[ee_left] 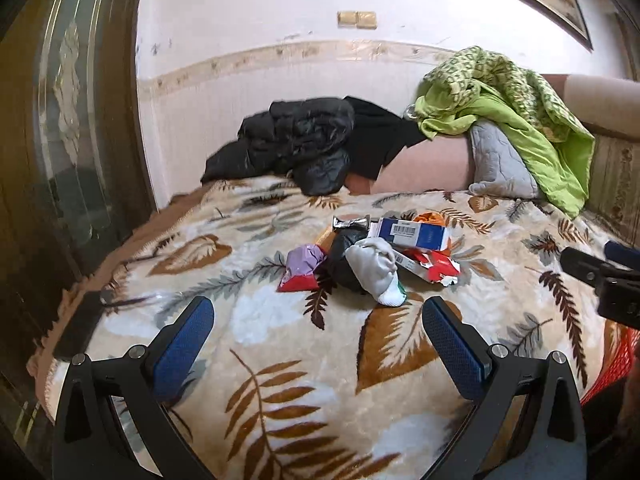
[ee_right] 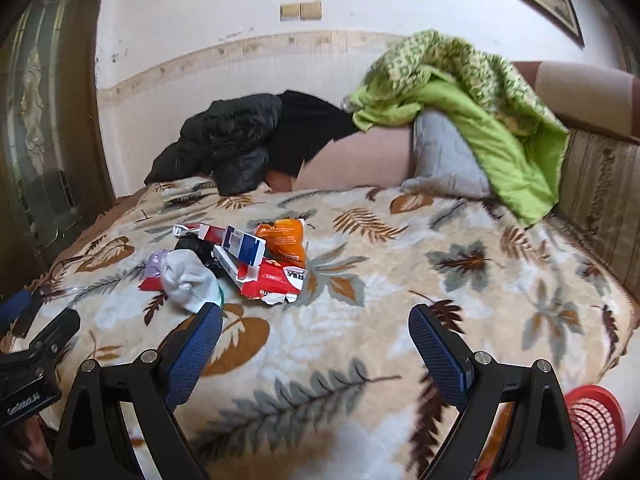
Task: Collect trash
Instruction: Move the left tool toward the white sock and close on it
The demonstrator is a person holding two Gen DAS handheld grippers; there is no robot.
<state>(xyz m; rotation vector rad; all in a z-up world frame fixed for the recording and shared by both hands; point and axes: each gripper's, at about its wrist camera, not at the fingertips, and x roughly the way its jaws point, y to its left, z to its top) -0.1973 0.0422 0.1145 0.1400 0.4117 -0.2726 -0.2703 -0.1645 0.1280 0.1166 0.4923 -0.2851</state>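
Observation:
A heap of trash lies on the leaf-patterned blanket (ee_left: 280,360): a blue and white box (ee_left: 412,234), a torn red and white carton (ee_left: 434,266), an orange wrapper (ee_right: 286,240), a purple and red wrapper (ee_left: 302,270), something black (ee_left: 344,248) and a white sock (ee_left: 378,272). My left gripper (ee_left: 318,316) is open and empty, hovering just short of the sock. My right gripper (ee_right: 314,324) is open and empty, to the right of the heap, near the carton (ee_right: 276,278). The sock also shows in the right wrist view (ee_right: 186,280).
A black jacket (ee_left: 296,140), a green quilt (ee_left: 520,120) and a grey pillow (ee_left: 496,160) lie at the back against the wall. A red mesh basket (ee_right: 596,428) stands off the bed's front right edge. A dark glazed door (ee_left: 68,120) is at the left.

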